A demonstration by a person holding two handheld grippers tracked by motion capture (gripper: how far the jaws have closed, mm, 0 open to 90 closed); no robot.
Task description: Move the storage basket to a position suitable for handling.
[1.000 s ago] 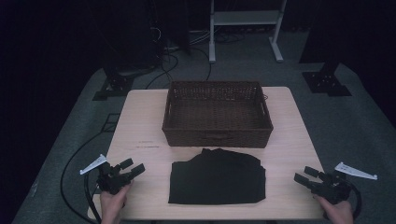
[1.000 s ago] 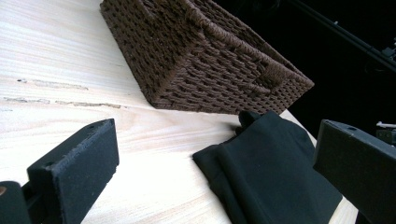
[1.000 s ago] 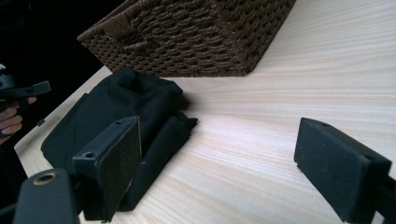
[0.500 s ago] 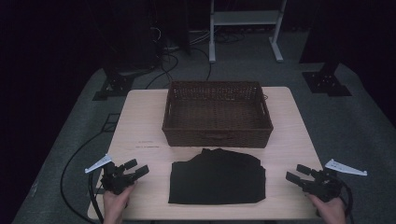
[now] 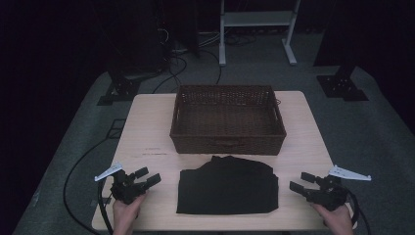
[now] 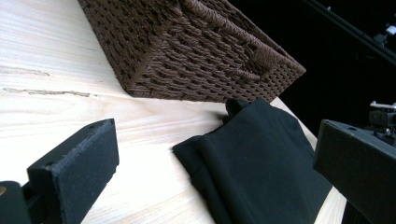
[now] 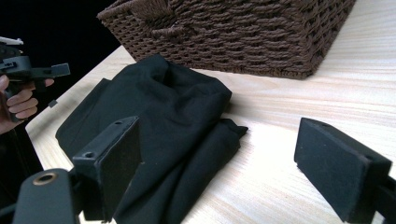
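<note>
the left hand-held gripper (image 5: pixel 145 177) sits near the counter's front left corner with its jaws spread wide and empty, aimed at the black cloth (image 5: pixel 226 185); the right hand-held gripper (image 5: pixel 302 182) mirrors it at the front right, jaws also wide and holding nothing. the folded black cloth lies flat on the counter (image 5: pixel 147 127) between them, apart from both, its far edge just beside the front wall of the brown wicker basket (image 5: pixel 227 144). judging from this, the work is barely begun: the cloth is not yet gripped and the basket looks empty. bare counter lies on either side of the cloth for each approach, but both hands are close to the front edge, and the basket wall closes off the far side.
</note>
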